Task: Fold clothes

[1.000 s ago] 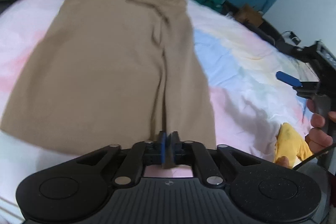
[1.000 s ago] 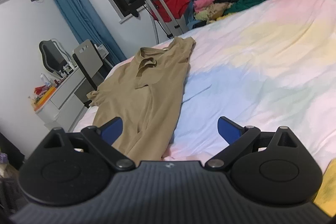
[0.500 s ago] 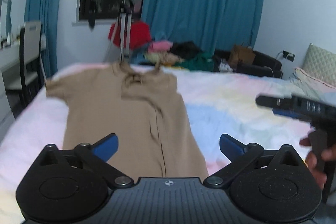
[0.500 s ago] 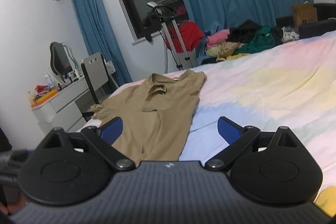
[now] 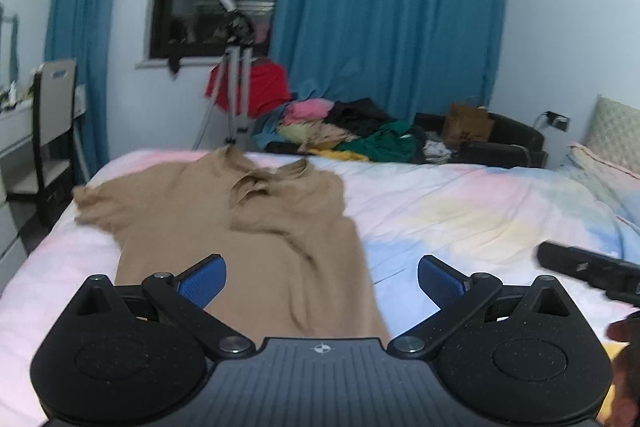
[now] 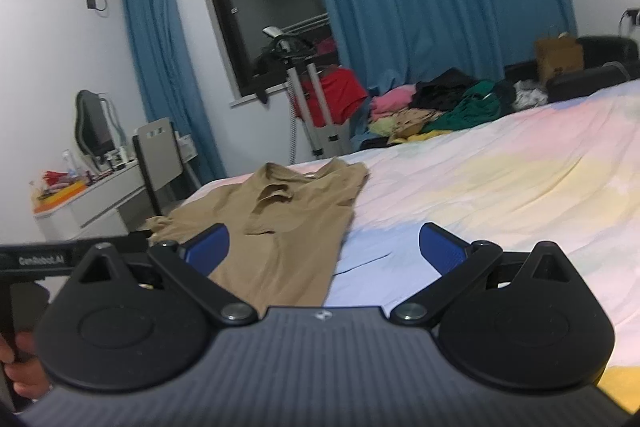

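A tan collared shirt (image 5: 248, 227) lies on the pastel bed sheet (image 5: 460, 211), its right side folded over toward the middle, collar at the far end. It also shows in the right wrist view (image 6: 280, 223). My left gripper (image 5: 322, 277) is open and empty, held above the shirt's near hem. My right gripper (image 6: 324, 249) is open and empty, above the shirt's right edge and the sheet. The right gripper's body (image 5: 592, 267) shows at the right edge of the left view, and the left gripper's body (image 6: 60, 255) at the left edge of the right view.
A pile of mixed clothes (image 5: 352, 135) lies past the bed's far end, by blue curtains (image 5: 392, 11). A garment steamer stand (image 5: 236, 99) with red cloth stands near the window. A chair (image 5: 52, 123) and desk (image 6: 88, 199) stand to the left. A yellow cloth (image 6: 620, 383) lies at the near right.
My left gripper opened and let go of the shirt's hem, then rose and tilted up to look across the room. My right gripper stayed open and also lifted and levelled.
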`<state>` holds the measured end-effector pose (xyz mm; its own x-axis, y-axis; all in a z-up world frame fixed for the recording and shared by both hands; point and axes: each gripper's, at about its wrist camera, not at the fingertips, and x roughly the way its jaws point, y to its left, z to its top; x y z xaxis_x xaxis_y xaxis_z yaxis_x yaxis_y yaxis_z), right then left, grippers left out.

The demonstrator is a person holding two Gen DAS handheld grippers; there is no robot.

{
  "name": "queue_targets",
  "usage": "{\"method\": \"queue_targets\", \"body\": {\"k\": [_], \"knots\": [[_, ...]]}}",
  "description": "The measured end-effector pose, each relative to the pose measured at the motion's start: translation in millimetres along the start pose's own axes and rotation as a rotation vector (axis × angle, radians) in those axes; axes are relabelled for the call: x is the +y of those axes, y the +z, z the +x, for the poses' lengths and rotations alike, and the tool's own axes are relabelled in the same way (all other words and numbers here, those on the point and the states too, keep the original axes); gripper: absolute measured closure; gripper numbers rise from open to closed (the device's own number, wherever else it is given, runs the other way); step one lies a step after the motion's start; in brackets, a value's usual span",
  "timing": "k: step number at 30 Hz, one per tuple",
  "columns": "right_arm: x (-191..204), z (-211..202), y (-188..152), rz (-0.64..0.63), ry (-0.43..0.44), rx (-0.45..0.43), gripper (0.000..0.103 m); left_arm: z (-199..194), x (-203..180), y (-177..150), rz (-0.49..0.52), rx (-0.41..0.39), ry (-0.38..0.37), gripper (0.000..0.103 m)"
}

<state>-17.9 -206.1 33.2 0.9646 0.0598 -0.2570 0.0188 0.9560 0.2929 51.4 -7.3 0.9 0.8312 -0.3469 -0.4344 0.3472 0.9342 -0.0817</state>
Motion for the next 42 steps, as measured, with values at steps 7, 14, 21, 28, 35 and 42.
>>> {"method": "queue_targets", "body": {"k": [7,14,21,28,35,42], "knots": [[35,57,9,-0.064,0.031,0.089,0.000,-16,56,-11,-0.016,-0.032,0.097,0.000],[141,193,18,-0.255,0.265,0.176,0.001,-22,157,-19,-0.126,-0.098,0.220,0.000],[268,344,-21,-0.294,0.429,0.285,0.003,-20,251,-41,-0.463,-0.131,0.310,0.001],[361,445,-67,-0.448,0.499,0.404,0.021,-22,275,-55,-0.489,-0.205,0.485,0.001],[369,482,-82,-0.467,0.386,0.433,0.085,-6,271,-61,-0.504,-0.204,0.483,0.001],[298,440,-16,-0.274,0.331,0.263,0.093,-3,256,-59,-0.513,-0.253,0.472,0.001]]}}
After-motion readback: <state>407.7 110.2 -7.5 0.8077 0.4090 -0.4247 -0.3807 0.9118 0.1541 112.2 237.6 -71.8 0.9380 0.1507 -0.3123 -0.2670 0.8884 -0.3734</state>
